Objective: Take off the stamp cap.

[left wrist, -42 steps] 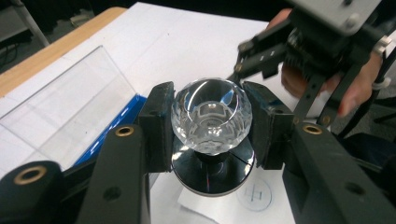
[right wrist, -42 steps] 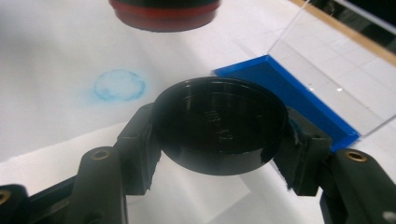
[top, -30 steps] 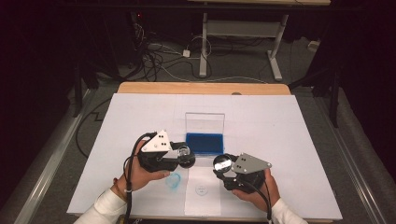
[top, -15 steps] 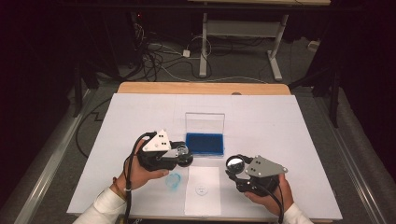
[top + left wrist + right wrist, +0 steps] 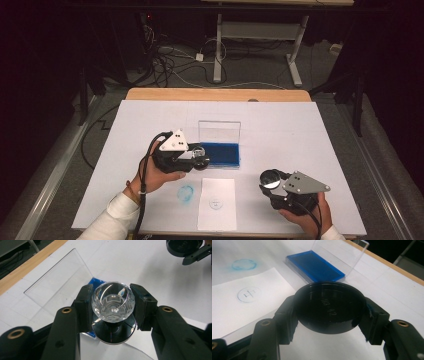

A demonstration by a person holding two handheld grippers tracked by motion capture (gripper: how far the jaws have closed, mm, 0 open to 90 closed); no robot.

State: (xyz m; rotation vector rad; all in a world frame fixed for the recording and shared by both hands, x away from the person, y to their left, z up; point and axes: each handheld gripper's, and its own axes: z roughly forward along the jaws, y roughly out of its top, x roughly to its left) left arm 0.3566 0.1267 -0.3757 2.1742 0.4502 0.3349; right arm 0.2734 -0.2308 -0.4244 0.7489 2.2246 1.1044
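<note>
1. Left black two-jaw gripper (image 5: 199, 159), grey three-cornered plate on top, left of frame centre in the high view; jaws clamped, pointing right.
2. Left hand (image 5: 152, 175) wrapped beneath, white sleeve running to the lower left edge.
3. Right black two-jaw gripper (image 5: 272, 180), lower right; jaws clamped, pointing upper left.
4. Right hand (image 5: 305, 216) at the bottom edge.

We find the white-covered table (image 5: 280, 125) brightly and evenly lit from above, the surrounding floor dark. Shadows are soft. The faceted clear glass knob (image 5: 113, 301) carries bright reflections; the round glossy black lid (image 5: 329, 305) shows faint sheen. Near claws appear slightly soft.
</note>
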